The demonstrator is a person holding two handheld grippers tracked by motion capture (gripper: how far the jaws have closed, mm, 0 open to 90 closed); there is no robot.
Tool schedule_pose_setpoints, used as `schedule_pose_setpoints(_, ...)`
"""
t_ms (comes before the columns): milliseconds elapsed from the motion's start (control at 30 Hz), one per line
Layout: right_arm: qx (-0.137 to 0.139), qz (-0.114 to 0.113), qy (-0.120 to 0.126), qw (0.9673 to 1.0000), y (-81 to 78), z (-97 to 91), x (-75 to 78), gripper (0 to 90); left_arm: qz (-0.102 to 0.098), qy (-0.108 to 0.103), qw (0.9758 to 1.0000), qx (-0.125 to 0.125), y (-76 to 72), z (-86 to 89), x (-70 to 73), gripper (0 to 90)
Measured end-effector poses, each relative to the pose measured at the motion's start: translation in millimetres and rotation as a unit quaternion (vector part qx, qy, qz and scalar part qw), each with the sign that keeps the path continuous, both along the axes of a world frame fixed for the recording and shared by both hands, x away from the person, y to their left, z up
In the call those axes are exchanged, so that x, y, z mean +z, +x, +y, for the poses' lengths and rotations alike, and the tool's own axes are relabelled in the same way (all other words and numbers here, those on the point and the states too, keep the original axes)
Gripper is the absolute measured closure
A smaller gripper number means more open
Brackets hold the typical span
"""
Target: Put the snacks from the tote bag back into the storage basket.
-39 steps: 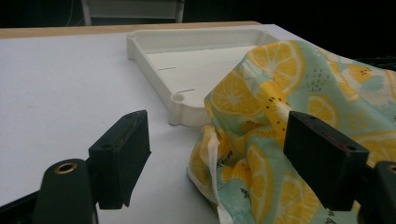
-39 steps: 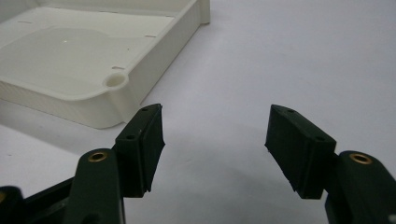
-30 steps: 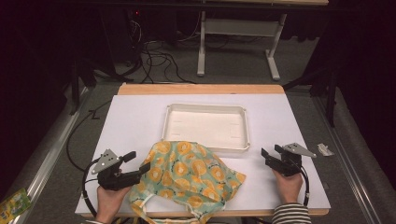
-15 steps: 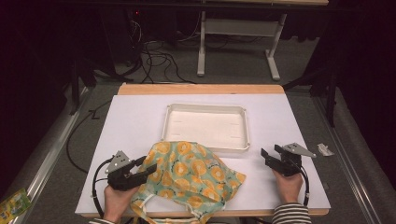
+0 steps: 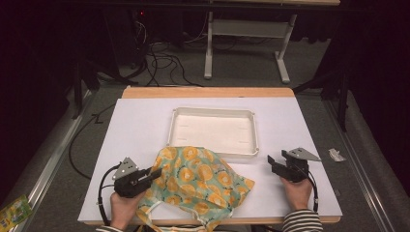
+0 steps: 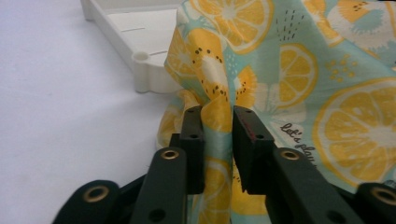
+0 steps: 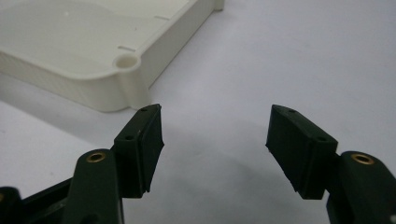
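Left hand-held gripper [image 6: 218, 122] has just been closing, now pinching the soft, light fabric bag [image 5: 198, 181] at its left edge fold; right hand-held gripper [image 7: 215, 140] released.

Left gripper [image 6: 218, 123] fingers just closing (cloth pinched); right gripper [image 7: 215, 140] agape

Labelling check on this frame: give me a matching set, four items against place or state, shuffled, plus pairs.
1. left gripper
2. right gripper
3. tray
4. fruit-print bag

A. white, nothing in it, mid-table
B. fingers apart over bare white table
C. crumpled, its far edge against the tray's near rim
D. fingers just closed, pinching a fold of cloth

Pairs: 1-D, 2-B, 3-A, 4-C
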State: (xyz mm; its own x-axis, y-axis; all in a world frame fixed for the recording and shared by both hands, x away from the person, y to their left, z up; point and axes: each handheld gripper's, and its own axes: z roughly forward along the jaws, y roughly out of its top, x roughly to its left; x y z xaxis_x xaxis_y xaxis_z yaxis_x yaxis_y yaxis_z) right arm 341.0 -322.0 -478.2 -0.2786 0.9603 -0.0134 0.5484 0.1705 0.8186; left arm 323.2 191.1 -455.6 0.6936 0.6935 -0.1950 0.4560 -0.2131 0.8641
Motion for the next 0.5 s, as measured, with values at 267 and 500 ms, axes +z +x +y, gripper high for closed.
schedule_pose_setpoints(267, 0.004, 0.010, 0.003, 0.9999, 1.6, 0.2, 0.7, 39.2, -0.002, -0.001, 0.9999, -0.013, -1.2, -2.1, -1.8, 86.7)
schedule_pose_setpoints(500, 0.030, 0.025, 0.036, 0.9986, -5.5, 11.9, 3.9, 43.4, -0.003, -0.019, 0.9997, -0.014, -3.4, -1.5, -3.9, 89.6)
